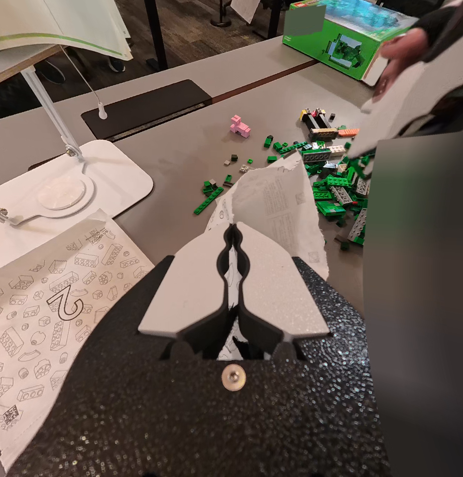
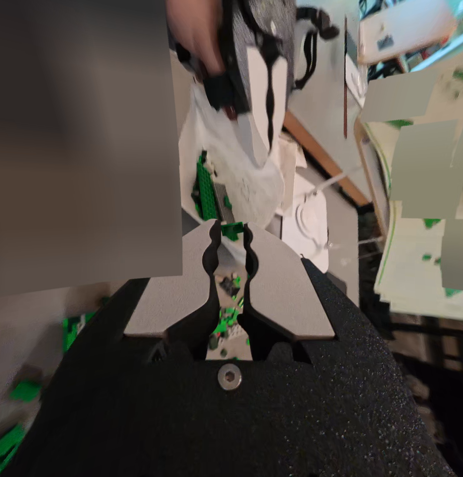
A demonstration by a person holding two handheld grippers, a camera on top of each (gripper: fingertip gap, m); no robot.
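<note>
My left gripper [image 1: 234, 226] is shut on a torn white paper bag [image 1: 274, 204], whose ragged upper part stands up just beyond the fingertips. A pile of green and grey bricks [image 1: 339, 185] lies on the grey table [image 1: 173, 154] to the right of the bag. My right gripper [image 2: 232, 227] is shut on a small green brick [image 2: 231, 232] held between its fingertips, above the bricks. The right wrist view is blurred and shows the left gripper [image 2: 264, 108], a hand on it, the white bag [image 2: 240, 180] and a green baseplate [image 2: 206, 191]. The right gripper shows blurred in the left wrist view [image 1: 395, 108].
A second printed paper bag [image 1: 57, 309] lies flat at the near left. A white stand base [image 1: 78, 178] with an open booklet [image 1: 57, 23] is at the left. A pink brick pig [image 1: 240, 126], a black and yellow brick build [image 1: 318, 124] and a green box [image 1: 341, 44] are farther back. My right fingertips sit around 10 cm from my left ones. From either gripper's tips it is about 30 cm to the pink brick pig [image 1: 240, 126].
</note>
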